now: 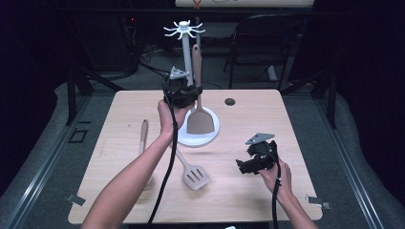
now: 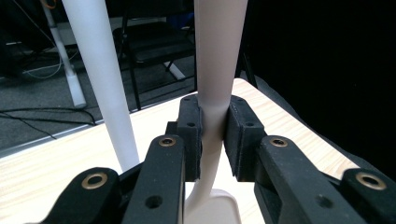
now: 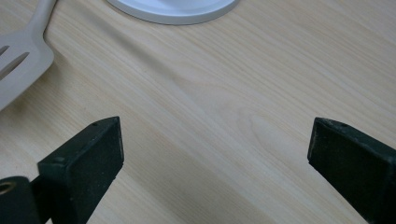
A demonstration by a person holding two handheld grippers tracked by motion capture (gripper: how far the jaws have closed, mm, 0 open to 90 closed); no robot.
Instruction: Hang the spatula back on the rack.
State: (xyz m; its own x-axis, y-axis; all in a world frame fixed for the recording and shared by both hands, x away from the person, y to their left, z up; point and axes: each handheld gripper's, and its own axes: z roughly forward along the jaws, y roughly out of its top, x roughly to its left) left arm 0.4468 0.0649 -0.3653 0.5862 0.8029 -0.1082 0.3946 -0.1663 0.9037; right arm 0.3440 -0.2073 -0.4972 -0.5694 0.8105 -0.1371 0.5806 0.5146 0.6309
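Here your counter [image 1: 248, 191] fills the middle of the frame, the white utensil stand [image 1: 185, 52] rising at upper centre. Your left hand-held gripper [image 1: 184, 93] clamps the solid spatula [image 1: 199, 119] by its handle (blade hanging over the stand's base). Lower right, your right hand-held gripper [image 1: 243, 167] gapes wide, holding nothing, near the slotted spatula [image 1: 195, 175].

No text, label, brand, number or sign is showing legibly anywhere in these views. At the far edge of the high view, a pale board [image 1: 243, 3] is carrying an orange mark, too small and too cropped to be read as a letter or a sign.
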